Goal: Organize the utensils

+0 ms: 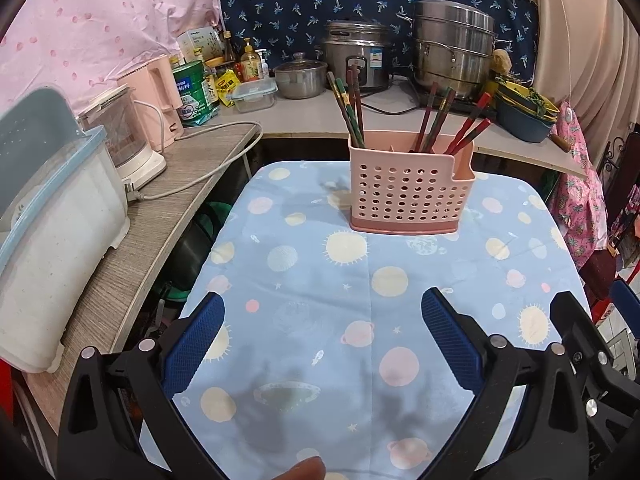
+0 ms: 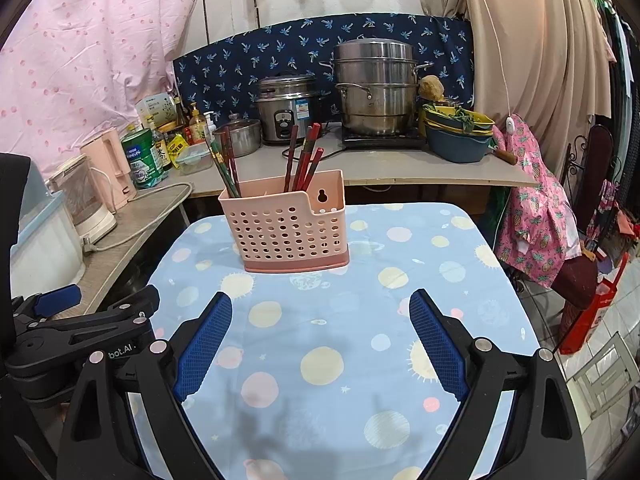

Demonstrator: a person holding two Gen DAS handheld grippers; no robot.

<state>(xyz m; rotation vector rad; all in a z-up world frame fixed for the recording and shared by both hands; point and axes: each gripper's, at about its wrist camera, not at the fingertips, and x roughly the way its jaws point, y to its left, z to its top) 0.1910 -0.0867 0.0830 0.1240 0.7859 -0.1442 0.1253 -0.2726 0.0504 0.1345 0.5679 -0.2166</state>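
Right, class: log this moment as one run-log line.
left gripper: open, empty | right gripper: open, empty | chopsticks: upright in pink perforated utensil holder | tablecloth: no loose utensils visible

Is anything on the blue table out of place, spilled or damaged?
Nothing stands out. The pink perforated plastic holder stands upright on the blue planet-print tablecloth, the red and green chopsticks all inside it. Both grippers, left and right, are open and empty.

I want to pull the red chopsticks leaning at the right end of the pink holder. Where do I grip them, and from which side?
Grip the bare upper shafts of the red chopsticks, above the rim of the pink holder. They lean up and rightward, their lower halves hidden in the holder, so coming from above with the open right gripper, fingers either side of the pair, looks best.
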